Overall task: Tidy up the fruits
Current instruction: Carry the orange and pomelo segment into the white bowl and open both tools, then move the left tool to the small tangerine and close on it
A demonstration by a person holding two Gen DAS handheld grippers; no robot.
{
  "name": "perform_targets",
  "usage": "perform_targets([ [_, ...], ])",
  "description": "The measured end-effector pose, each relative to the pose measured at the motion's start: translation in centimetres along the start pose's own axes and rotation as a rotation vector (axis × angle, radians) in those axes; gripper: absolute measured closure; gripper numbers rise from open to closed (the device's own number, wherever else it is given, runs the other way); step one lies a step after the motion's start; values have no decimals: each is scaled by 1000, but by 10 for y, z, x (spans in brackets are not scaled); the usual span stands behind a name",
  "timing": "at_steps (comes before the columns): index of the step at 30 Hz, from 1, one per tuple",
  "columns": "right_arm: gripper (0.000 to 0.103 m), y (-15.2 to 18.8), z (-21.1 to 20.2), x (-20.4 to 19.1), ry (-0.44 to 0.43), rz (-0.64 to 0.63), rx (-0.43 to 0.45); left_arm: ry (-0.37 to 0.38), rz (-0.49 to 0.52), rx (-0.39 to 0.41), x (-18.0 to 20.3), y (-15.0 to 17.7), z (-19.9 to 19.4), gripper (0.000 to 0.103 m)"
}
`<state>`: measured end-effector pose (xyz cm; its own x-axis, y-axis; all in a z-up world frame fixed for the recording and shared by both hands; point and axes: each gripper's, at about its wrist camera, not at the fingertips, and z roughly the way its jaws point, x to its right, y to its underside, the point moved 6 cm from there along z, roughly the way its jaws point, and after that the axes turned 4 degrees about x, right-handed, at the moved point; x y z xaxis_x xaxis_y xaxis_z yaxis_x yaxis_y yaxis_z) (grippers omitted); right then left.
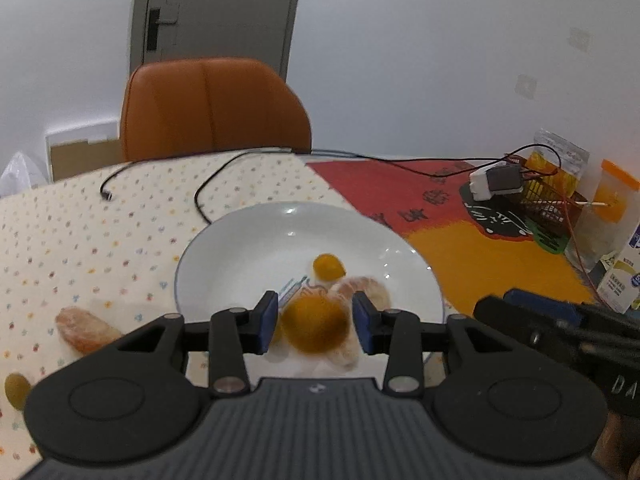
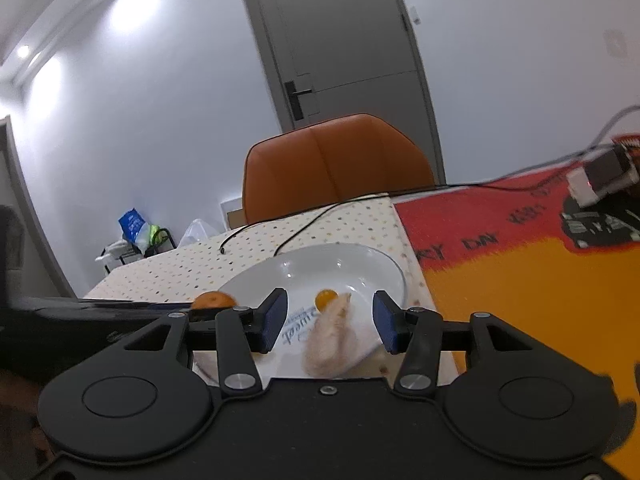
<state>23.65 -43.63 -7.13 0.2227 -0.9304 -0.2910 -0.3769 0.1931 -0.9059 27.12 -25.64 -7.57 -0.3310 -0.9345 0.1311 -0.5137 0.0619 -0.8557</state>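
Note:
A white plate (image 1: 248,248) sits on the dotted tablecloth and holds a small kumquat (image 1: 328,267) and peeled citrus segments (image 1: 366,290). My left gripper (image 1: 315,322) is open over the plate's near rim, and an orange mandarin (image 1: 314,326) sits between its blue pads without clear contact. Another peeled segment (image 1: 86,330) and a yellow-green fruit (image 1: 17,390) lie on the cloth at the left. My right gripper (image 2: 330,322) is open and empty above a peeled segment (image 2: 332,340) at the plate's (image 2: 360,260) near edge, by the kumquat (image 2: 326,299). The mandarin (image 2: 213,301) shows at its left.
An orange chair (image 1: 212,108) stands behind the table. Black cables (image 1: 208,188) cross the cloth behind the plate. A red and yellow mat (image 1: 460,240) lies at the right, with a power adapter (image 1: 496,184), a basket, snack bags and a carton (image 1: 624,280).

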Motion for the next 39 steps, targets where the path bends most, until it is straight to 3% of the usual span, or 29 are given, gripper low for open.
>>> perform_targets([
  [4,52,6,-10,5,6,22,7,-14,-15,-11,-5,-1,-3,57],
  [18,43,15,-24,5,8,78,36,-88,-56,10,-43,0,-44,22],
  [27,23,10,-31,-13,6,71,59,-132,-75,43,-72,-6,-72,10],
  [39,1,-2,-36,-52,-18,33,57,-198,-119,52,-118,1,-113,9],
])
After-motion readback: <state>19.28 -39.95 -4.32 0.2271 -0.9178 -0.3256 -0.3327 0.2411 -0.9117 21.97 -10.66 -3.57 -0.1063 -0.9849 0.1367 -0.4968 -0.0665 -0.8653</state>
